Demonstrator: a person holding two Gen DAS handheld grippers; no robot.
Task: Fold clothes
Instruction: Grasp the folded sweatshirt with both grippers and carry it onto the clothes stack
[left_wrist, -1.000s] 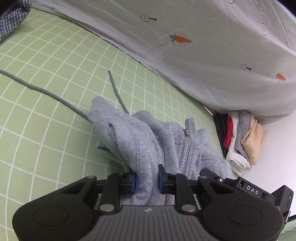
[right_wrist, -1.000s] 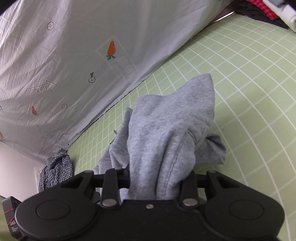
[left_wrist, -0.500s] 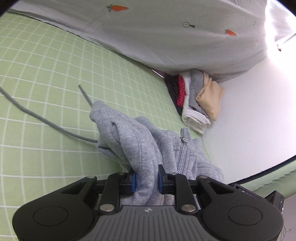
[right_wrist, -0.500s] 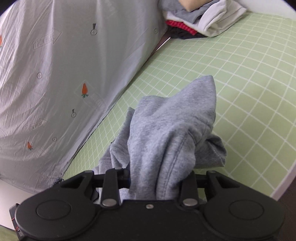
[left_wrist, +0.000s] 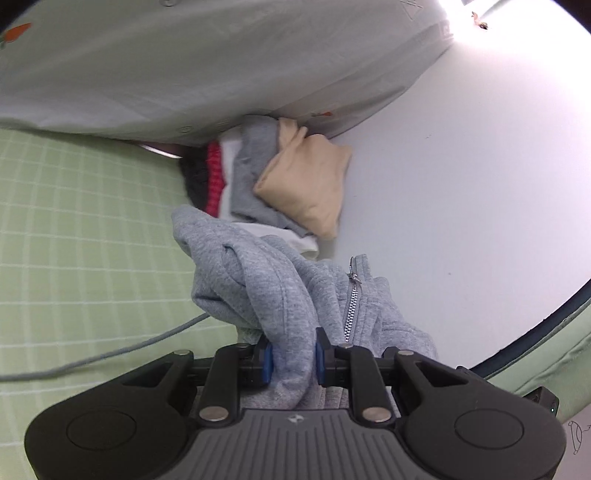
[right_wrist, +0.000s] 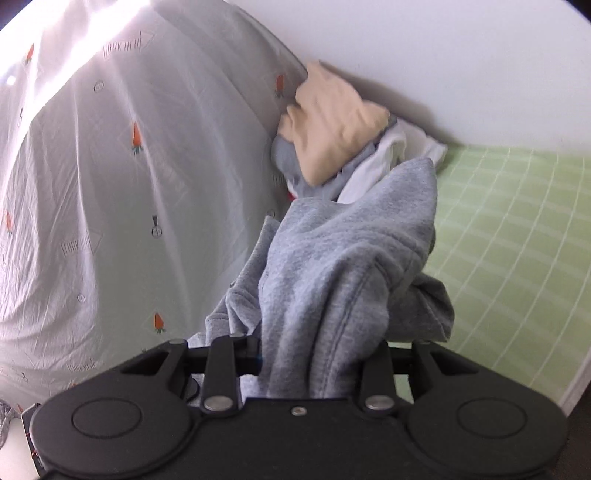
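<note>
Left tongs (left_wrist: 293, 360): narrow gap, blue pads (left_wrist: 268, 357) clamped on a thick fold of the grey zip hoodie (left_wrist: 273, 284). Right tongs (right_wrist: 319, 360): somewhat wider gap, closed on another bunched part of the same hoodie (right_wrist: 343, 266); pads mostly hidden by cloth.

Surface: a bed with a light green sheet with a white grid (left_wrist: 74, 229), seen to the left of the left tongs and to the right of the right tongs. A pale grey cover with small carrot prints (right_wrist: 110, 166) rises behind and left of the right tongs. A plain white wall (left_wrist: 461, 166) is ahead and right of the left tongs. A stack of folded clothes (left_wrist: 306, 181), tan piece on top, with grey, white, red and dark layers, sits straight ahead of both tongs against the wall and cover.

Hoodie is bunched between the tongs and hangs in front of both, crumpled, so no clear long axis. Its zipper (left_wrist: 352, 302) runs roughly away from the left tongs, just right of the grip. A grey drawstring (left_wrist: 110, 354) trails from it leftward over the sheet.
</note>
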